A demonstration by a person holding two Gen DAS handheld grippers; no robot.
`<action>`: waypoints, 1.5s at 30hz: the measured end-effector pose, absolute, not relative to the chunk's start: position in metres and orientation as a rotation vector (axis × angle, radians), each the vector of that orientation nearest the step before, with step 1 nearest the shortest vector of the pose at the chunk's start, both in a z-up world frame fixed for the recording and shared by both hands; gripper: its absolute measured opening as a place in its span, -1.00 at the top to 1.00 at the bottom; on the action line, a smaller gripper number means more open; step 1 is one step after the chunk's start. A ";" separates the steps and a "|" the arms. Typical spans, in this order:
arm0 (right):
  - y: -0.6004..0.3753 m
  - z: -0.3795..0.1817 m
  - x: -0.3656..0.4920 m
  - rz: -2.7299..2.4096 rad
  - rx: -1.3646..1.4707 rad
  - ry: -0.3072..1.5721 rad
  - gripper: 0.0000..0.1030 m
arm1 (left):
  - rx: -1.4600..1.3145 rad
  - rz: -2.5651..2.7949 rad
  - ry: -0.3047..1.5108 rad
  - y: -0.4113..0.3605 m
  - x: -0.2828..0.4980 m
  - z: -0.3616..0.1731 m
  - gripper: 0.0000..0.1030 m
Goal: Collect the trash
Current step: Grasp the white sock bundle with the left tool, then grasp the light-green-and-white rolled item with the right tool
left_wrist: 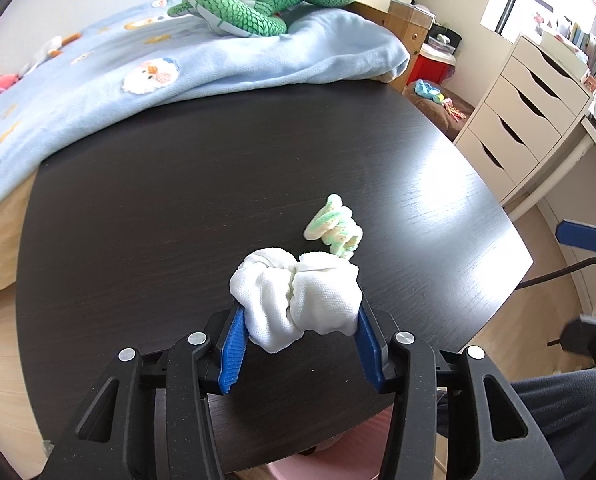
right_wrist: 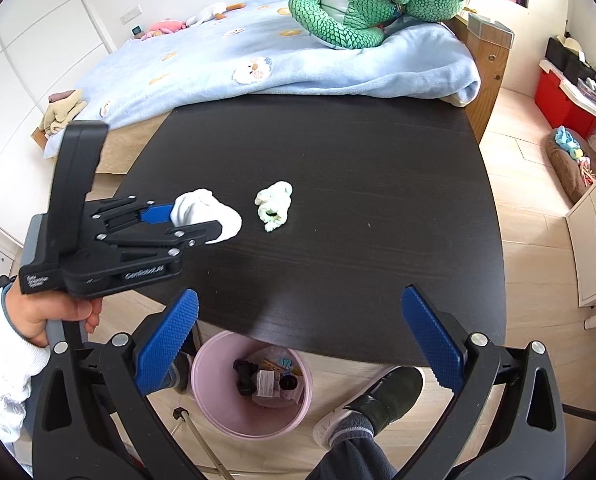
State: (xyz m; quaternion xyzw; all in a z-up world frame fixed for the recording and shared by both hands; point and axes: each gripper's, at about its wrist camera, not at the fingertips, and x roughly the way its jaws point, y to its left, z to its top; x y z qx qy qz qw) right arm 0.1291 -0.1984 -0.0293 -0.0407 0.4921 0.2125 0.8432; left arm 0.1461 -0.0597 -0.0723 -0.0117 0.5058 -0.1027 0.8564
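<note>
A crumpled white tissue wad is squeezed between the blue pads of my left gripper, which is shut on it just above the dark table. The same wad and left gripper show at the left in the right wrist view. A second wad, pale green and white, lies on the table just beyond. My right gripper is open and empty over the table's near edge. A pink bin with trash in it stands on the floor under that edge.
A bed with a light blue blanket and a green scaly plush borders the table's far side. A white drawer unit stands to the right. The person's shoes rest on the wooden floor beside the bin.
</note>
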 end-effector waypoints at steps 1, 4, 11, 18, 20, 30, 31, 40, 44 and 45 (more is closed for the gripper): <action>-0.196 -0.029 0.133 0.455 -0.082 1.041 -0.94 | -0.018 -0.213 1.061 -0.058 0.145 -0.071 0.09; -0.188 -0.029 0.145 0.462 -0.087 1.049 -0.94 | -0.008 -0.208 1.053 -0.053 0.141 -0.067 0.09; -0.163 -0.035 0.181 0.473 -0.085 1.098 -0.94 | -0.003 -0.201 1.042 -0.043 0.136 -0.059 0.09; -0.139 -0.054 0.215 0.474 -0.105 1.179 -0.93 | 0.000 -0.199 1.037 -0.037 0.132 -0.057 0.09; -0.134 -0.063 0.224 0.469 -0.108 1.213 -0.93 | -0.002 -0.197 1.037 -0.035 0.131 -0.057 0.09; -0.110 -0.104 0.247 0.452 -0.151 1.312 -0.79 | -0.010 -0.193 1.045 -0.025 0.128 -0.063 0.09; -0.108 -0.107 0.249 0.451 -0.155 1.316 -0.69 | -0.011 -0.193 1.046 -0.025 0.128 -0.063 0.09; -0.096 -0.117 0.255 0.458 -0.190 1.332 -0.11 | -0.023 -0.196 1.058 -0.023 0.127 -0.071 0.09; -0.095 -0.119 0.257 0.455 -0.201 1.327 0.30 | -0.025 -0.196 1.061 -0.023 0.127 -0.072 0.09; -0.096 -0.119 0.257 0.455 -0.200 1.327 0.36 | -0.026 -0.197 1.062 -0.024 0.127 -0.072 0.09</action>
